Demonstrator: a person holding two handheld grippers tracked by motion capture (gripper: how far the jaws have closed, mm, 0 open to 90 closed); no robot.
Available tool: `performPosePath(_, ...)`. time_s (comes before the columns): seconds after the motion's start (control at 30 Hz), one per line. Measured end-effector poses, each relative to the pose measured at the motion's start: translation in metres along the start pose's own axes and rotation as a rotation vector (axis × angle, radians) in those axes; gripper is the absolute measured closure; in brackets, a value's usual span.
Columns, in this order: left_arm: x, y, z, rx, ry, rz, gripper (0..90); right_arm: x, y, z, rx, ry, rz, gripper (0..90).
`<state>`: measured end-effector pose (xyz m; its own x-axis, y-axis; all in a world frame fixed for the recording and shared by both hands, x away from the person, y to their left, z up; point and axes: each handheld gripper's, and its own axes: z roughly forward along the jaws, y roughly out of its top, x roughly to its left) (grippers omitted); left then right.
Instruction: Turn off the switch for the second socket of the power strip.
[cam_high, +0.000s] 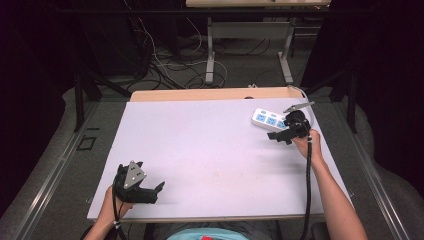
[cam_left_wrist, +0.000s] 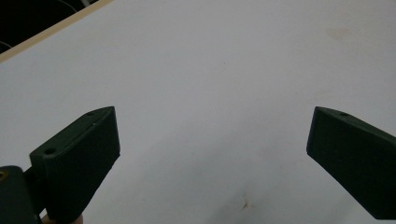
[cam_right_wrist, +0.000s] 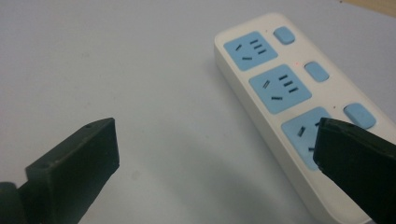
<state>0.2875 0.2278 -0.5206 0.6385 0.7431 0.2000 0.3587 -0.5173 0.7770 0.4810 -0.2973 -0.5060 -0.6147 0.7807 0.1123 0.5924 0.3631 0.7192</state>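
Sitting at the far right of the table (cam_high: 200, 150), the strip (cam_high: 267, 120) is lying flat on the white top, close to the right edge and just short of the bare wood band (cam_high: 210, 94) at the back.

Right gripper (cam_high: 281, 136) is hovering at the strip's near end, held in the right hand (cam_high: 306, 142), cable (cam_high: 308, 185) trailing back along the forearm. Jaws are standing spread wide.

In the right gripper view the strip (cam_right_wrist: 280, 93) is running diagonally from upper middle to lower right. Right gripper (cam_right_wrist: 215, 154) is pointing mostly at bare table: the left jaw is sitting over plain white surface, well clear of the strip. The right jaw is overlapping the strip's near end, covering part of the third blue socket (cam_right_wrist: 303, 135). Can't tell whether that jaw is touching the casing or just hanging above it. So the strip is lying off to the right-jaw side, not centred in the gap. Two other sockets and three blue switches (cam_right_wrist: 317, 72) are showing beyond the jaw.

Left gripper (cam_high: 150, 192) is resting at the near left corner, well apart from the strip, in the left hand (cam_high: 112, 205). In the left gripper view its jaws are spread wide too, left gripper (cam_left_wrist: 212, 140) framing nothing but white tabletop with a faint stain (cam_left_wrist: 243, 205).
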Motion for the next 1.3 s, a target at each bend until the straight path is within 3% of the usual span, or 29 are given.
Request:
performPosePath(0.47, 0.000, -0.001, -0.001, 0.002, -0.003, -0.010, 2.3, -0.014, 0.021, 0.011, -0.016, -0.003, 0.022, 0.0)
performPosePath(0.87, 0.000, 0.000, 0.000, -0.001, -0.002, -0.009, 2.3, -0.020, 0.022, 0.021, -0.037, -0.019, 0.028, 1.1)
performPosePath(0.97, 0.000, 0.000, 0.001, -0.002, -0.003, -0.009, 2.3, -0.022, 0.023, 0.022, -0.036, -0.007, 0.055, 5.9)
performPosePath(1.13, -0.001, -0.001, 0.001, -0.011, 0.004, -0.008, 2.3, -0.026, 0.027, 0.022, -0.066, -0.028, 0.100, 21.7)
performPosePath(1.23, 0.000, 0.000, 0.000, -0.002, -0.001, -0.009, 2.3, -0.028, 0.028, 0.024, -0.071, -0.044, 0.110, 32.5)
performPosePath(1.3, 0.000, -0.001, 0.001, -0.009, 0.003, -0.009, 2.3, -0.030, 0.029, 0.025, -0.087, -0.064, 0.119, 44.6)
